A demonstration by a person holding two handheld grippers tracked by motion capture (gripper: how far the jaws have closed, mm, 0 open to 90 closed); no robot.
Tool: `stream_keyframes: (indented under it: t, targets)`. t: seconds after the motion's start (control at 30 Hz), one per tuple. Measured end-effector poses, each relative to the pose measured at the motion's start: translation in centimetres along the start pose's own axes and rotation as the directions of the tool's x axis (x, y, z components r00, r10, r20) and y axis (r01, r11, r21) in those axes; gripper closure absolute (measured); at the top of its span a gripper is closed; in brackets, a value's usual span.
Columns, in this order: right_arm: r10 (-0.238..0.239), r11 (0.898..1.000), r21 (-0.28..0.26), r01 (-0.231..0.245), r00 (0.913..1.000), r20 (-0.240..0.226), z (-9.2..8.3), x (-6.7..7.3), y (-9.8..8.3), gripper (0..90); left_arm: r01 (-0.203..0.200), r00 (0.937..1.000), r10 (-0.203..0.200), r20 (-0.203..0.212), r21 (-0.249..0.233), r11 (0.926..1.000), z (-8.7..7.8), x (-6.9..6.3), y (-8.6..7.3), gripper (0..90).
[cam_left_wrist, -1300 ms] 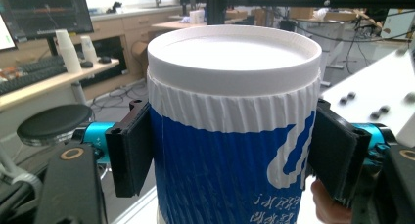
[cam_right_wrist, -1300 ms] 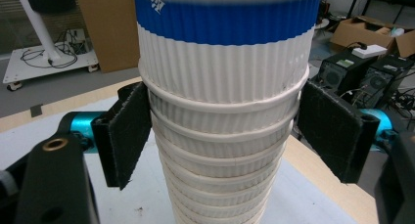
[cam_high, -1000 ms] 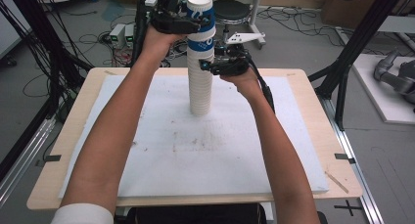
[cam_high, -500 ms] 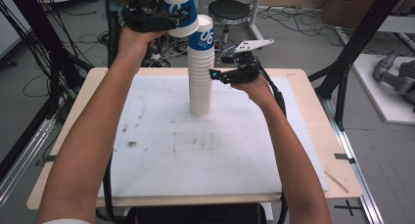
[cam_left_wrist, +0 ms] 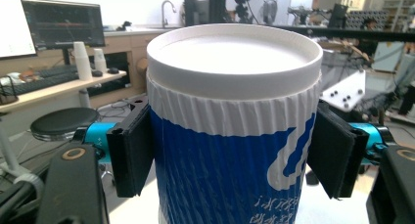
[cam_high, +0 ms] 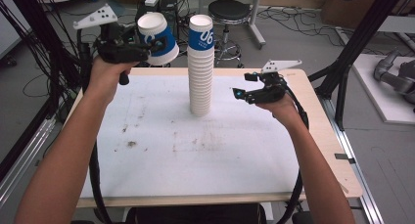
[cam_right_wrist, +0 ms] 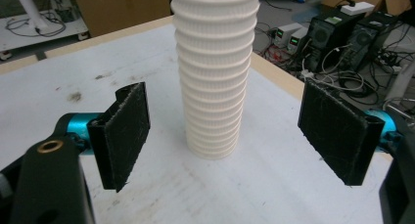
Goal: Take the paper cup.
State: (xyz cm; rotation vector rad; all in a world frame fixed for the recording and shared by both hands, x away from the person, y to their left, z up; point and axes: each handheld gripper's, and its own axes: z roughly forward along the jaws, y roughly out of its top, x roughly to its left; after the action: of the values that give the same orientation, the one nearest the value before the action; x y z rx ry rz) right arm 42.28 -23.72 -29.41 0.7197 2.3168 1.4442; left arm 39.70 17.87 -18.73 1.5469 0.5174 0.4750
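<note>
A blue-and-white paper cup [cam_high: 157, 39] hangs upright in the air above the table's far left corner, with my left gripper [cam_high: 152, 47] shut on it. In the left gripper view both pads press the ribbed wall of the cup [cam_left_wrist: 230, 150]. A tall stack of white ribbed cups [cam_high: 200, 72], topped by a blue one, stands at the table's middle back. My right gripper [cam_high: 238, 93] is to the right of the stack and apart from it. Its jaws have just been opening. In the right gripper view the stack [cam_right_wrist: 215, 77] stands ahead of the right gripper [cam_right_wrist: 231, 136], untouched.
A stained white sheet [cam_high: 195, 155] covers the wooden table [cam_high: 323, 136]. A black stool [cam_high: 229, 11] stands behind the table. Black frame posts [cam_high: 357, 43] rise at both sides, and cables and equipment boxes lie on the floor beyond.
My left gripper has carried the top cup off the stack, to the left and slightly down. My right gripper has left the stack, opened wider and drawn away to the right.
</note>
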Motion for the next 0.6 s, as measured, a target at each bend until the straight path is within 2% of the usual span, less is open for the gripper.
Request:
stream_keyframes:
  t: [0.03,0.07,0.1,0.13,0.17,0.2,0.23,0.3,0.37,0.43,0.47,0.6]
  targets:
    - [0.0,1.0,0.0,0.0,1.0,0.0,0.0,0.0,0.0,19.8,0.0,1.0,0.0,0.0,0.0,1.0,0.0,0.0,0.0,27.5]
    - [0.012,0.999,0.037,-0.013,0.9996,0.025,-0.3,0.3,-0.8,19.9,0.0,1.0,0.0,0.005,0.008,1.0,-0.1,-0.2,-0.5,27.5]
    - [0.012,0.999,0.037,-0.013,0.9996,0.025,-0.3,0.3,-0.8,19.9,-0.006,0.9999,0.005,0.011,0.019,0.9998,-0.2,-0.4,-1.0,27.5]
    - [0.006,1.0,0.023,-0.007,0.9999,0.011,-0.6,0.7,-1.9,19.9,-0.009,0.9998,0.009,0.019,0.034,0.9994,-0.3,-0.8,-2.2,27.5]
    - [0.006,1.0,0.023,-0.007,0.9999,0.011,-0.6,0.7,-1.9,19.9,-0.009,0.9998,0.009,0.019,0.034,0.9994,-0.3,-0.8,-2.2,27.5]
    - [0.01,1.0,0.029,-0.01,0.9997,0.021,-0.7,1.0,-2.4,19.8,-0.007,0.9996,0.006,0.026,0.039,0.9992,-0.4,-1.1,-3.0,27.5]
    - [0.013,1.0,0.026,-0.013,0.9996,0.024,-1.1,1.5,-3.6,19.9,-0.007,0.9995,0.005,0.03,0.043,0.999,-0.4,-1.4,-3.6,27.5]
    - [0.013,1.0,0.019,-0.014,0.9996,0.027,-1.2,1.7,-4.0,19.8,-0.011,0.9993,0.009,0.035,0.055,0.9984,-0.4,-1.8,-4.8,27.5]
    - [0.021,1.0,0.014,-0.022,0.9992,0.035,-1.3,2.1,-5.7,19.8,-0.023,0.9987,0.02,0.047,0.072,0.9971,-0.1,-2.3,-6.0,27.5]
    - [0.019,1.0,0.018,-0.02,0.999,0.042,-1.3,2.2,-6.1,19.8,-0.028,0.998,0.024,0.059,0.08,0.9964,0.2,-2.7,-7.1,27.5]
    - [0.03,1.0,0.007,-0.031,0.9986,0.042,-1.3,2.5,-7.2,19.8,-0.026,0.9978,0.021,0.063,0.08,0.9965,0.4,-3.0,-7.7,27.4]
    - [0.043,0.999,-0.019,-0.042,0.9986,0.03,-1.3,3.0,-8.2,19.8,-0.029,0.9952,0.019,0.096,0.108,0.9937,1.2,-3.7,-9.8,27.4]
